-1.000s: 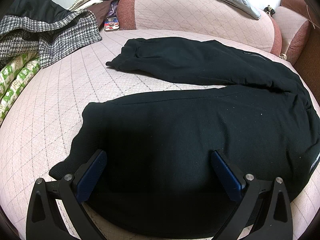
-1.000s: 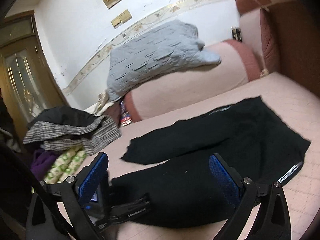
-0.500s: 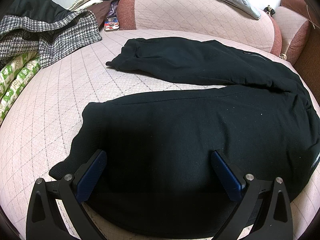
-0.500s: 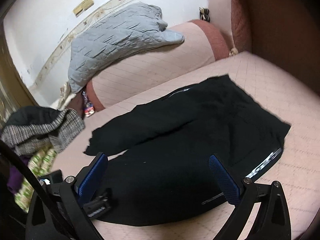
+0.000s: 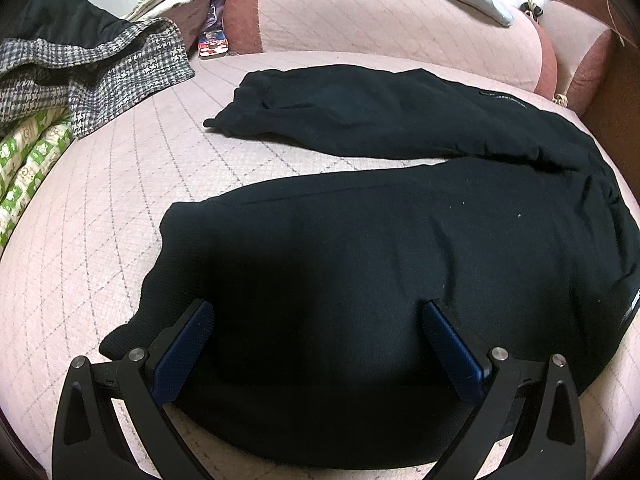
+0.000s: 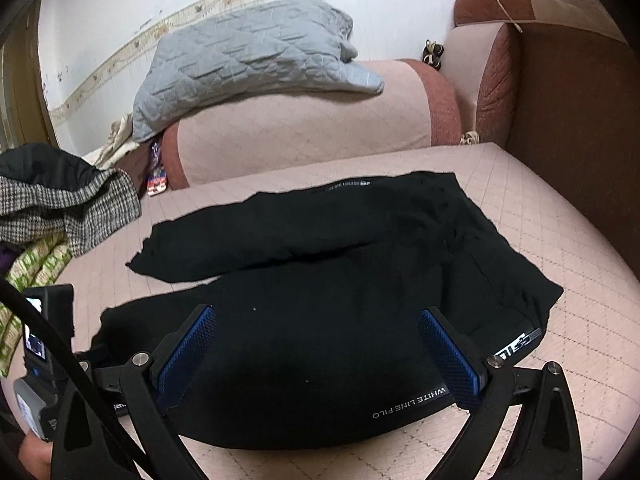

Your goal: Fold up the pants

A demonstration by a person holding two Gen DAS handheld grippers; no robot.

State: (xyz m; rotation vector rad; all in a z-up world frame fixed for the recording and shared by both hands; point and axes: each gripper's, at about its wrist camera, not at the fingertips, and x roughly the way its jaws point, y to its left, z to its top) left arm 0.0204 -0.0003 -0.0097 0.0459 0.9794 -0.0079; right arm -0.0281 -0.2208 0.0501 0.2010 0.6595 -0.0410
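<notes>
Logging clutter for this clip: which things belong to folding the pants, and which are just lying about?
Part of the job:
black pants
left hand-held gripper, open
right hand-held gripper, open

Lying about:
houndstooth garment
grey quilted blanket
green-patterned cloth

We see soft, even indoor light and sharp focus in both views. Fisheye bending curves the edges into dark corners. A deep shadow pools on the black pants [image 5: 360,280] near us, swallowing fabric detail.
</notes>
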